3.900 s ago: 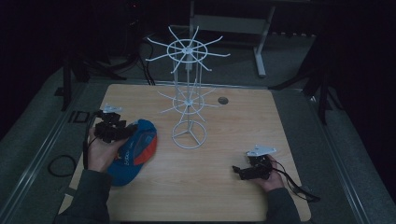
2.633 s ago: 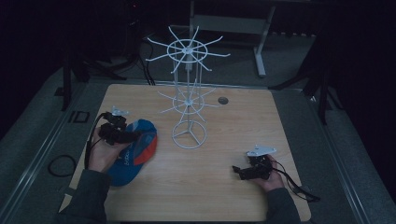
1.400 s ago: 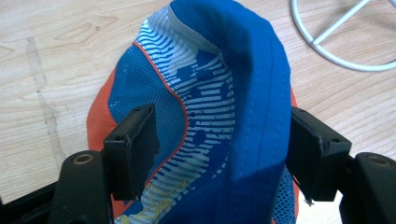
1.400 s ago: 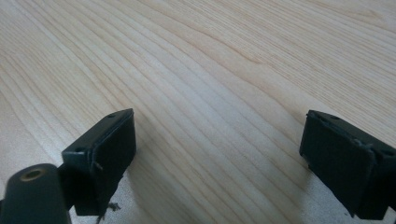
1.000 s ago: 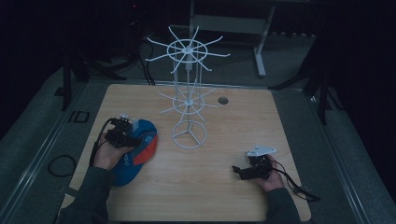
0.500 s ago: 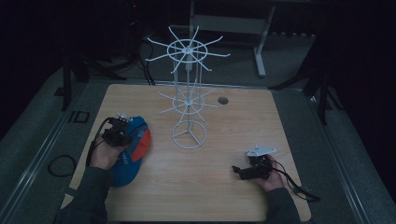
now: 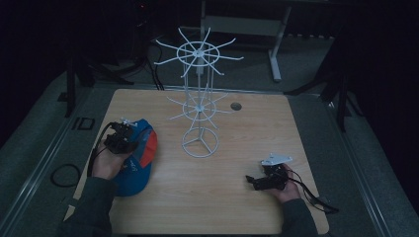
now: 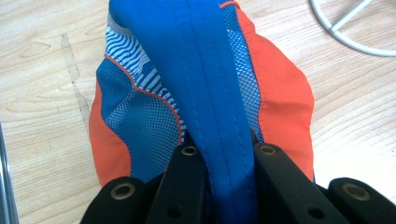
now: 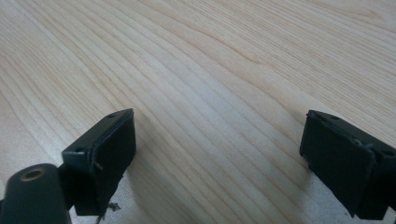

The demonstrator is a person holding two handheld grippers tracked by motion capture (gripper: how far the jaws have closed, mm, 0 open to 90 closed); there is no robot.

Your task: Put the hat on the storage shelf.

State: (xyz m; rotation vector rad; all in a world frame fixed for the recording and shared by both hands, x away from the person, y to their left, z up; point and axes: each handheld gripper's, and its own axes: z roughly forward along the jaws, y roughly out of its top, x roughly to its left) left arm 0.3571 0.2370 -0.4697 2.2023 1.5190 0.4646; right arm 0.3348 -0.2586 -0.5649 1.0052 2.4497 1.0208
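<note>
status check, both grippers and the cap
Left gripper shut on blue and orange fabric cap. Right gripper open, over bare wooden table. White wire rack beside cap.

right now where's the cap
In the high view the cap lies at the table's left side, beside the white rack's base, its blue strip pinched in the left tool.

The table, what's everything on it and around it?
Cap: one, blue and orange, table's left side.
Rack: one, white wire, table's middle back.
Hole: one, dark, right of the rack.
Table: one, light wood.
Left gripper: one, black, jaws pinching the cap's blue fold.
Right gripper: one, black, jaws wide apart over bare wood near the right front.
Hands: two, one holding each gripper.
</note>
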